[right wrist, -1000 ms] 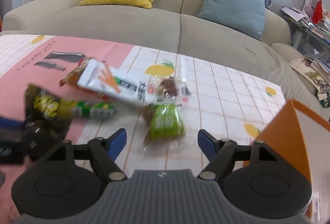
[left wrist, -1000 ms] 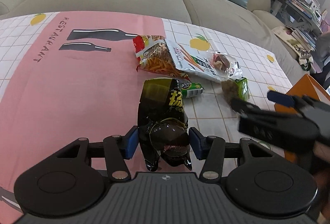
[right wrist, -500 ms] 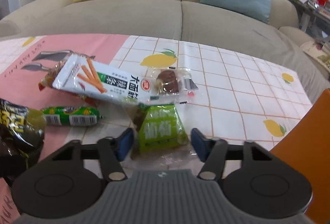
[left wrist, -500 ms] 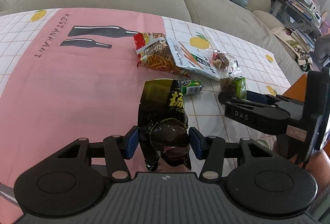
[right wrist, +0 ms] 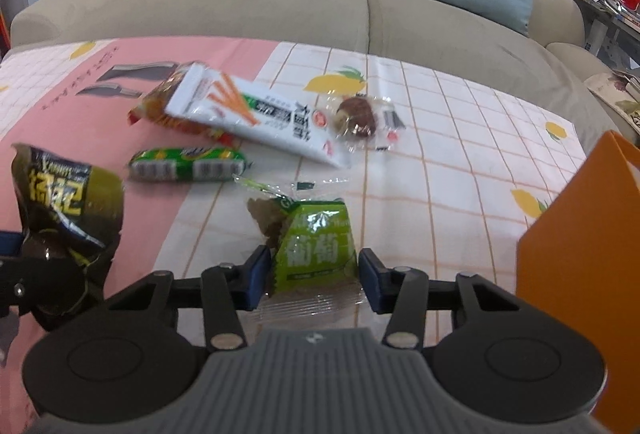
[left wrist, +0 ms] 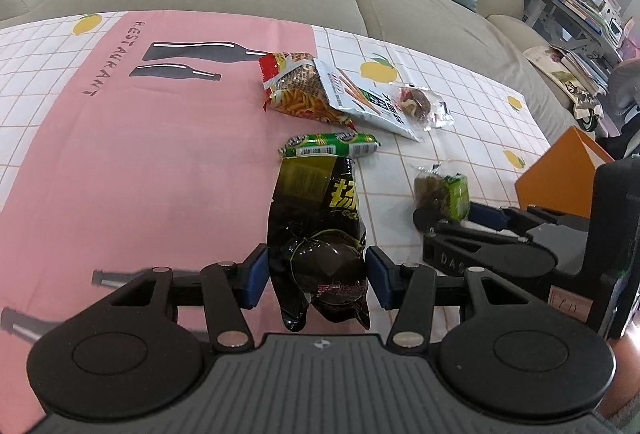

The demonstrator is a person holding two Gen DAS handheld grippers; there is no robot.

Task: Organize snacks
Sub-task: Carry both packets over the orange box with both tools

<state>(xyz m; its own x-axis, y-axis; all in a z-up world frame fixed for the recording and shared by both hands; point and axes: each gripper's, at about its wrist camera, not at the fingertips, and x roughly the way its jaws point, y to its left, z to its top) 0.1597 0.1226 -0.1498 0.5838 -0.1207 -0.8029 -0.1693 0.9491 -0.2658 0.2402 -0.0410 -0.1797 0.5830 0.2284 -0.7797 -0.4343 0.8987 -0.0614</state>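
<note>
Pink-and-white checked tablecloth covered the table before a beige sofa. Left gripper had its fingers clamped on a crinkled black foil snack bag, raised off the cloth. Right gripper pinched a small green plastic-wrapped snack, beside an orange box; a green sausage stick lay near.

orange box: cut off by the right edge in the right wrist view; its inside is hidden.
black snack bag: lower end hidden behind the left gripper, itself cut by the left edge.
orange noodle packet: partly covered by the white stick-snack pack.
tablecloth: near edge hidden.
</note>
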